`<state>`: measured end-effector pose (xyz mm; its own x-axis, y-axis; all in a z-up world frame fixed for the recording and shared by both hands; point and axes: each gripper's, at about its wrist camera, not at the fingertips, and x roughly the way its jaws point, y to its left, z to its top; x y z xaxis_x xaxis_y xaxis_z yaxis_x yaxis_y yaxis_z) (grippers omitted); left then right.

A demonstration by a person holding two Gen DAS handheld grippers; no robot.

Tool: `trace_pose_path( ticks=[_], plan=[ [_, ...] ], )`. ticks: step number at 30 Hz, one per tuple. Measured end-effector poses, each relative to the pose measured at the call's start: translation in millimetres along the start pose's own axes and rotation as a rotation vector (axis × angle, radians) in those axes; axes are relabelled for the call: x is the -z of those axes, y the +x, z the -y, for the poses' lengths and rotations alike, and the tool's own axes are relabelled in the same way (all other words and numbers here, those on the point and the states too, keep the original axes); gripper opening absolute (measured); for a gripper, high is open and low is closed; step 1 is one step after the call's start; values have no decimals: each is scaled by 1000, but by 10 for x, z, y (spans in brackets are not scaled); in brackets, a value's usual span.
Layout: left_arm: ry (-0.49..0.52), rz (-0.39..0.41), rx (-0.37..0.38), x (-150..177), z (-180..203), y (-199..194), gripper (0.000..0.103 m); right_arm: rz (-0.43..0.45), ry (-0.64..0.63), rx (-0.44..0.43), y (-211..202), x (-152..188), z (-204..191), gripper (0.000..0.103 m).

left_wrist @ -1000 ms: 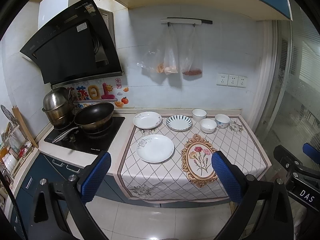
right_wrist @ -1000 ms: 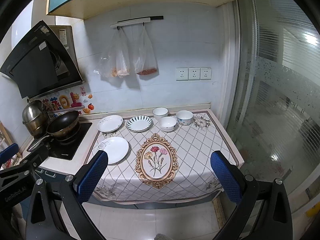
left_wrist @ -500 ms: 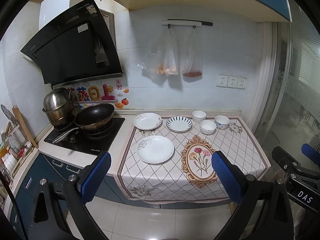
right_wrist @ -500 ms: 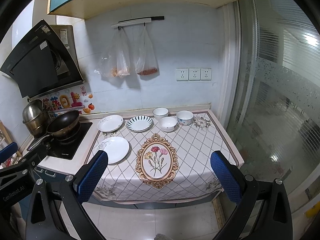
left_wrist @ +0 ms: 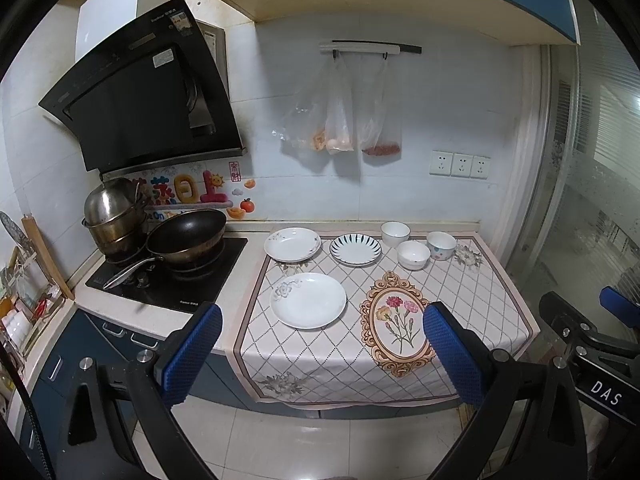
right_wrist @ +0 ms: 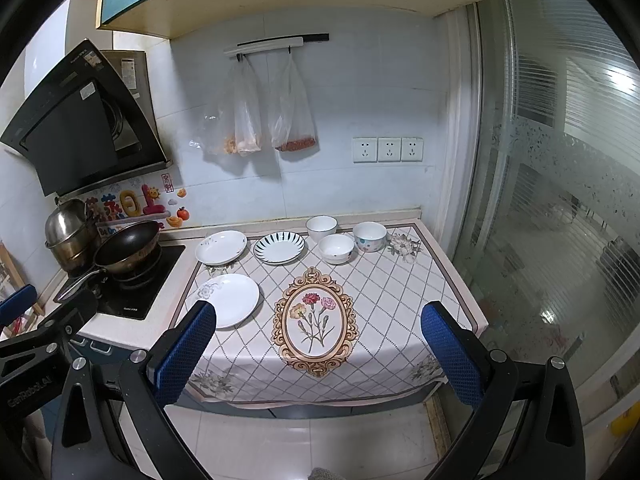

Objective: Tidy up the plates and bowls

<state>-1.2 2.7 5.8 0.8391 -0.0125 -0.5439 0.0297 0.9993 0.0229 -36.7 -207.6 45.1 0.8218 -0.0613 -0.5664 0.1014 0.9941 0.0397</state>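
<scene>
A small tiled kitchen before us

We see pale wall tiles (left_wrist: 440,100), a black range hood (left_wrist: 140,92) at upper left, three sockets (left_wrist: 460,164) right of centre, frosted glass (right_wrist: 560,200) along the right edge, and light floor tiles (right_wrist: 300,440) below.

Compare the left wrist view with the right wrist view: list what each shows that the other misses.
Left wrist only: the wooden rack of small items left of the stove, and the right gripper at the frame's edge. Right wrist only: the left gripper at its edge. Both: three plates, three bowls, wok, hanging bags, open blue fingers.
</scene>
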Motion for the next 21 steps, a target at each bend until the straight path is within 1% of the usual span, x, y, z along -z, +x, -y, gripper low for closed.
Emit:
trace_pose_path(
  ticks=[6,9,12,14,15,17,18,19,20,21],
  plan=[
    [0,-15,2,9,-81,119,103,-14,17,-3,82,4,-32,103],
    [-14,-10,-9,-1,-201,246,103,-20,48,-14,178,9,-52,103],
    [-43,-14,-39,-29,-365,501,103,-3,74,-31,382,17,-75,103],
    [-68,-37,-67,-51,-492,789,103,-25,74,-47,640,17,-108,103],
    [-77,-72,-88,-66,-561,1017,103,-62,76,-55,832,13,-125,103],
    [-88,-120,-96,-42,-640,1328,103,-146,96,-102,1251,3,-138,103],
    [-93,-150,-108,-28,-689,1511,103,-193,113,-136,1495,8,-145,103],
    [-100,-201,-119,2,-753,1805,103,-235,132,-170,1731,24,-149,103],
    [-107,-227,-124,22,-789,1962,103,-278,150,-210,2026,34,-165,103],
    [-124,-281,-141,68,-867,2287,103,-311,154,-228,2253,57,-190,103]
  ],
)
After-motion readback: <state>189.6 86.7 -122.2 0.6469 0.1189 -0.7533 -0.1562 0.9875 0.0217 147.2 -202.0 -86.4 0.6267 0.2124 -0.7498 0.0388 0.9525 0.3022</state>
